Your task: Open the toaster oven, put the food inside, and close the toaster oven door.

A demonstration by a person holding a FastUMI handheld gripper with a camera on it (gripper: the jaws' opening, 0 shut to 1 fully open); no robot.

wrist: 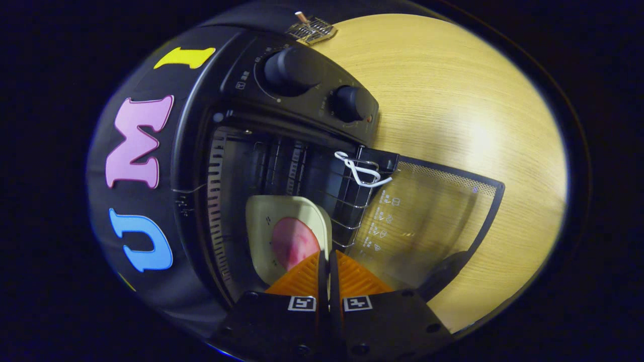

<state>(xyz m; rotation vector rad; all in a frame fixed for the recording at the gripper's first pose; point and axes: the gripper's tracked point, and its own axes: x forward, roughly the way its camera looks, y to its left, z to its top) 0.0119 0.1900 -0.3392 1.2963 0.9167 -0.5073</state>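
The gripper (pixel 328 261) is showing its two orange ribbed fingers (pixel 302 279) drawn narrow, nearly together, with only a thin dark slit between them. The edge of a cream plate (pixel 261 226) is sitting right at the fingertips, and the fingers look to be pinching its rim, though the contact itself is lying hidden behind the pads, so whether both are pressing on it I cannot tell. One piece of pink food (pixel 292 241) is lying on the plate, just ahead of the fingertips.

The plate is sitting inside the open cavity of the one black toaster oven (pixel 201 125), close to its mouth, with the wire rack (pixel 347 201) lying beside it and reaching out over the hinge side. A white cord (pixel 359 173) is looping round the front bar of that rack. The oven's glass door (pixel 432 221) is hanging fully open, lying flat out over the wooden table (pixel 453 100), and its dark handle (pixel 443 274) is showing just beyond the gripper's body.

Two round black knobs (pixel 292 68) are sitting on the control panel, one larger and one smaller (pixel 349 103). At the far edge of the table, past the oven, one small metal grid piece (pixel 312 29) is lying, too small to make out further
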